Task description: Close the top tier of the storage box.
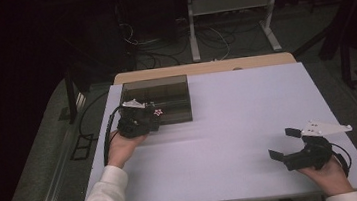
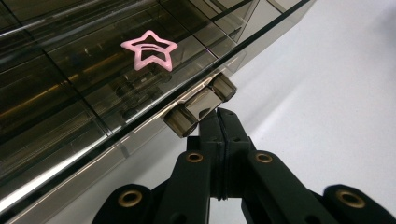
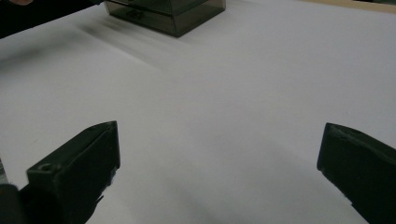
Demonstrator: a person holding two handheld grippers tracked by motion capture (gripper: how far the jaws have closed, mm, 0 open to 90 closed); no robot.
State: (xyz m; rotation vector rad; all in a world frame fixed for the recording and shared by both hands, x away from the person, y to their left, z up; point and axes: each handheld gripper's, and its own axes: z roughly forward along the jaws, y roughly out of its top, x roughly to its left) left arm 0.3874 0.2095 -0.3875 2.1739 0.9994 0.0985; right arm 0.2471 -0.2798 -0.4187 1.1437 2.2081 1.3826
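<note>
Currently left tongs (image 2: 219, 116) were pinched empty at the latch (image 2: 201, 105) of the smoky box (image 1: 159, 100), pink star (image 2: 149, 49) on its lid; right tongs (image 1: 285, 143) gaped empty, white surface (image 1: 230, 135) between.

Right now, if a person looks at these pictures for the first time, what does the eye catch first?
Probably the pink star lying on the lid of the smoky clear box at the table's far left. The left tongs are shut, tips at the box's front latch. The right tongs rest open over the bare white table.
</note>
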